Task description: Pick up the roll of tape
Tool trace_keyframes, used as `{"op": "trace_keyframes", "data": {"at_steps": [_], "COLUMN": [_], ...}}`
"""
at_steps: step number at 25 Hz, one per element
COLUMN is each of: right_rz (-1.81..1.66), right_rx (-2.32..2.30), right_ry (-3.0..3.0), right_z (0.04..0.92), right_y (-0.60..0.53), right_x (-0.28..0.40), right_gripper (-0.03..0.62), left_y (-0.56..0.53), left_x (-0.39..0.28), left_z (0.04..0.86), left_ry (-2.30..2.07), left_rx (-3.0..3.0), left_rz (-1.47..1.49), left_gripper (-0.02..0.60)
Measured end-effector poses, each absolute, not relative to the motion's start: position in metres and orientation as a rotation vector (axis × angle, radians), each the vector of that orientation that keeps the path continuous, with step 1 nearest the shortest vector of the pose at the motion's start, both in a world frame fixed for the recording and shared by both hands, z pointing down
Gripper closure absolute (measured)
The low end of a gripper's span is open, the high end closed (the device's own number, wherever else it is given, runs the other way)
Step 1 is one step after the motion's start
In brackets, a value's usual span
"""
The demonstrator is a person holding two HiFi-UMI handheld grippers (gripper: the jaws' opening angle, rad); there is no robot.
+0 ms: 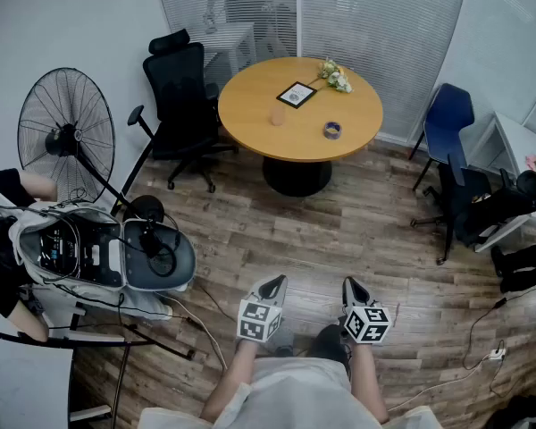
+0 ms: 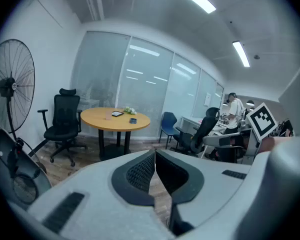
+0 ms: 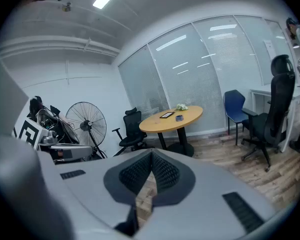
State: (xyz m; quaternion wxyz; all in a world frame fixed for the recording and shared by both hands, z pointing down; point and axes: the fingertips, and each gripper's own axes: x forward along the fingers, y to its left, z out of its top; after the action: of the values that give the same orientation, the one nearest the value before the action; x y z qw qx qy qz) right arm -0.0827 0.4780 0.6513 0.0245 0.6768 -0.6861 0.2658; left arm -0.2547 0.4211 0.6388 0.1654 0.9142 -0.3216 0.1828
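**A:** The step looks like the approach. The person stands well back from the round table [image 1: 250, 105], and nothing is reached yet.

**B:** Where's the target?

**A:** Left to right on the tabletop: cup [image 1: 278, 115], framed card [image 1: 297, 94], flowers [image 1: 336, 76] at the far edge, then the roll of tape [image 1: 332, 130]. It lies flat by the right edge, near side, apart from the rest.

**B:** Best way in?

**A:** Probably walk to the near-right edge, between the black office chair [image 1: 183, 96] and the blue chair [image 1: 448, 119]. The person should spread one gripper's jaws before reaching. Since the roll lies flat, one jaw into the hole and one outside the ring should hold it. The right gripper seems the natural choice.

**B:** Pose?

**A:** The left gripper [image 1: 272, 286] has its jaws pressed together with nothing between them. It is held low in front of the body, tipped slightly down towards the table. The right gripper [image 1: 355, 289] is the same: closed, empty, just beside the left and level with it.
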Motion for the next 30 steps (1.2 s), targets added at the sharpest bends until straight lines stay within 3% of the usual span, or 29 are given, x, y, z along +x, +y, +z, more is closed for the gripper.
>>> {"op": "trace_keyframes", "data": {"at_steps": [19,30], "right_rz": [0.815,0.862], "right_rx": [2.029,2.039], "right_ry": [-2.170,-2.142], "right_z": [0.649,0.658], "right_y": [0.457,0.433], "right_x": [-0.123,-0.106], "right_gripper": [0.597,0.597], "left_y": [0.403,0.370], "left_x": [-0.281,-0.269], "left_z": [0.639,0.642], "left_ry": [-0.916,-0.918], "left_rx": [2.599,2.581], "left_rz": [0.507,0.510], "left_gripper": [0.571,0.571]}}
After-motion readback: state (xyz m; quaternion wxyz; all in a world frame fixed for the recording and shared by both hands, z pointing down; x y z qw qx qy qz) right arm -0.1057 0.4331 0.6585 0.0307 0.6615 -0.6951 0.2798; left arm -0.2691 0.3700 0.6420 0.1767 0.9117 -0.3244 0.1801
